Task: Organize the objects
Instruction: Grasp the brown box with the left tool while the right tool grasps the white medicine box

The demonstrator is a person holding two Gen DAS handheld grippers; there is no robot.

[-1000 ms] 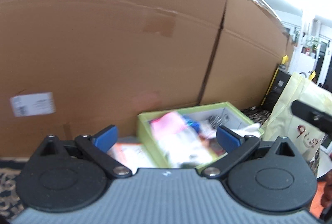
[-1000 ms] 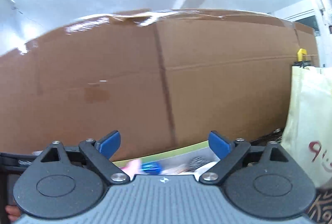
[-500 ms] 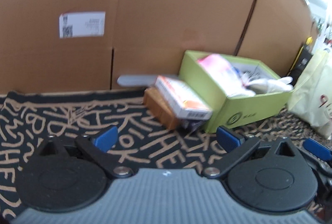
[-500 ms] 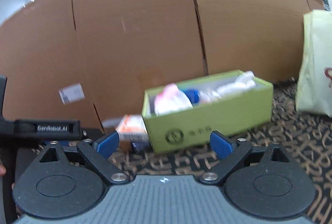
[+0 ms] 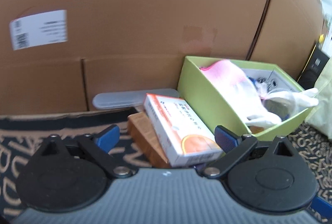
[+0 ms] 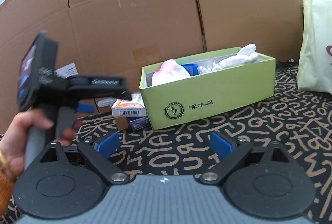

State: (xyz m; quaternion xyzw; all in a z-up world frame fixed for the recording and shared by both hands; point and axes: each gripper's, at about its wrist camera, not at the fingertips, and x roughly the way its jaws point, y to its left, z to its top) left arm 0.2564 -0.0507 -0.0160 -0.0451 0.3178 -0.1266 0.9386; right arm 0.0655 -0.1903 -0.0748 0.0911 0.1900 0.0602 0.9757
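A green box point(image 6: 209, 97) stands on the patterned cloth, holding a pink-and-white cloth point(image 5: 232, 82), white gloves point(image 6: 238, 59) and small items. It also shows in the left wrist view point(image 5: 199, 95). A white-and-orange carton point(image 5: 178, 126) lies tilted on a brown box point(image 5: 145, 138) just left of it; a clear plastic case point(image 5: 132, 97) lies behind. My left gripper point(image 5: 166, 137) is open, its fingers either side of the carton, close to it. My right gripper point(image 6: 164, 143) is open and empty over the cloth, in front of the green box.
Tall cardboard sheets point(image 6: 145, 16) form a wall behind everything. A cream fabric bag point(image 6: 315, 41) stands right of the green box. The black-and-tan patterned cloth point(image 6: 259, 141) covers the surface. The left hand-held gripper and the hand holding it point(image 6: 41, 99) show at the left in the right wrist view.
Both grippers have tilted down and come closer to the objects. The left gripper has moved in on the carton; the right one now looks at the green box from nearer.
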